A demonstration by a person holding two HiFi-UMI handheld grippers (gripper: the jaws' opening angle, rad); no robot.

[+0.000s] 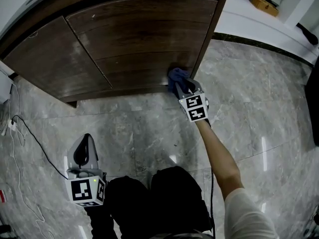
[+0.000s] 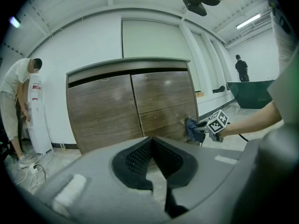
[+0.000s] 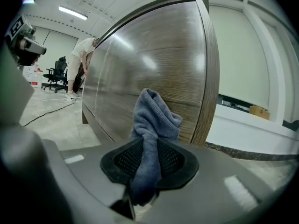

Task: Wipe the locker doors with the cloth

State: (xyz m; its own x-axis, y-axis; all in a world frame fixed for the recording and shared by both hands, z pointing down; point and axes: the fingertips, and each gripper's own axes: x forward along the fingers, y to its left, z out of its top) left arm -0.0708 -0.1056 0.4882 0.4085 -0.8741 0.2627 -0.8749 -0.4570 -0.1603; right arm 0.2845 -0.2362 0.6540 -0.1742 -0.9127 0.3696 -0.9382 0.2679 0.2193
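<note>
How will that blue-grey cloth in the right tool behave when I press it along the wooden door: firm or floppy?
Likely floppy: the blue-grey cloth bunches into soft folds beyond the right tool, so it should flatten against the dark wooden locker door. It looks light and is pinched mid-length, so it probably won't slip out, though loose ends may flap.

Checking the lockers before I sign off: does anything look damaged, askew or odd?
Nothing stands out. Both doors sit shut and level, with no visible damage; pale patches on them may be only glare. The cloth is bunched in the right gripper at the doors' lower right corner.
</note>
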